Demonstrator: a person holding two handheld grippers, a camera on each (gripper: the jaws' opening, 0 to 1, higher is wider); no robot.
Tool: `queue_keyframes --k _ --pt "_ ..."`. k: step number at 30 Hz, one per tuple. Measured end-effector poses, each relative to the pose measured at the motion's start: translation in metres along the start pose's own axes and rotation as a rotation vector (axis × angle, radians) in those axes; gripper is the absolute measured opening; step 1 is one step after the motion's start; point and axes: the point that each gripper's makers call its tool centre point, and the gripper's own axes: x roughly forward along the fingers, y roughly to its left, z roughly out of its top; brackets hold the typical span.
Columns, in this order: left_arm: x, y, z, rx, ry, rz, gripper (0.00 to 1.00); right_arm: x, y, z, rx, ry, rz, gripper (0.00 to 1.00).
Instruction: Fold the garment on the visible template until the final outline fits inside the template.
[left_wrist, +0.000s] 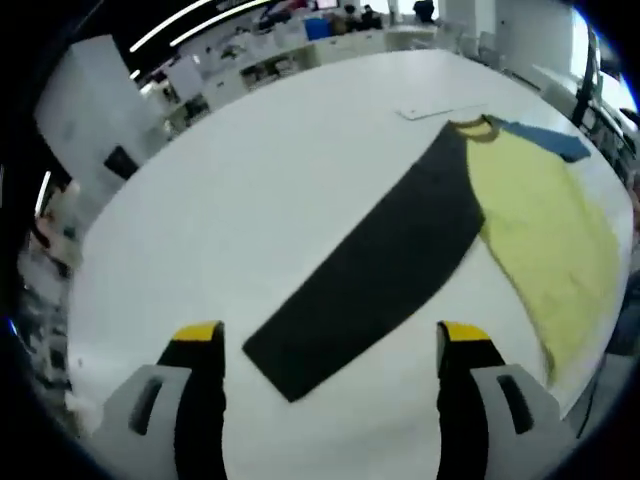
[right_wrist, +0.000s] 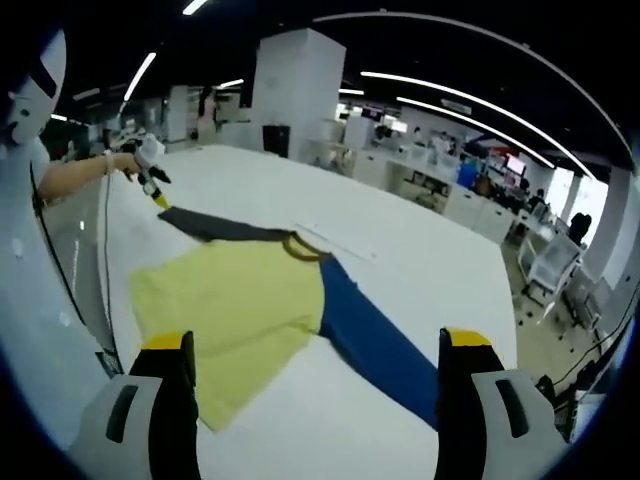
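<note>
A big white table (left_wrist: 250, 200) is the landmark here. A shirt (right_wrist: 240, 300) lies flat on it. The shirt has a yellow middle (left_wrist: 540, 210), one dark grey sleeve (left_wrist: 380, 270) and one blue sleeve (right_wrist: 375, 340). Its neck has a dark yellow-brown band (right_wrist: 305, 245).

In the left gripper view, the left gripper (left_wrist: 330, 345) hangs over the table, just near the far tip of the grey sleeve. Its two yellow-tipped jaws stand wide apart and hold nothing.

In the right gripper view, the right gripper (right_wrist: 315, 350) hangs over the table above the yellow middle and the blue sleeve. Its jaws also stand wide apart and hold nothing. Far off, at the tip of the grey sleeve, a person's hand (right_wrist: 135, 160) holds the other gripper.

A thin pale flat strip (right_wrist: 335, 240) lies on the table just past the neck of the shirt. No words or labels can be read anywhere.
</note>
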Motion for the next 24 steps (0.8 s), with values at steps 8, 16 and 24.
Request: queue_keyframes --k 8,16,24 --pt "-0.016 -0.036 0.012 -0.032 -0.07 -0.1 0.99 -0.003 0.007 -0.004 -0.008 0.001 0.023 1.0" --pt "-0.042 -0.055 0.026 -0.035 -0.166 -0.151 1.0 -0.007 0.018 -0.009 -0.023 0.011 0.042 1.0" --pt "-0.069 -0.077 0.029 -0.051 -0.22 -0.209 1.0 -0.009 0.031 -0.004 -0.014 -0.018 0.051 1.0"
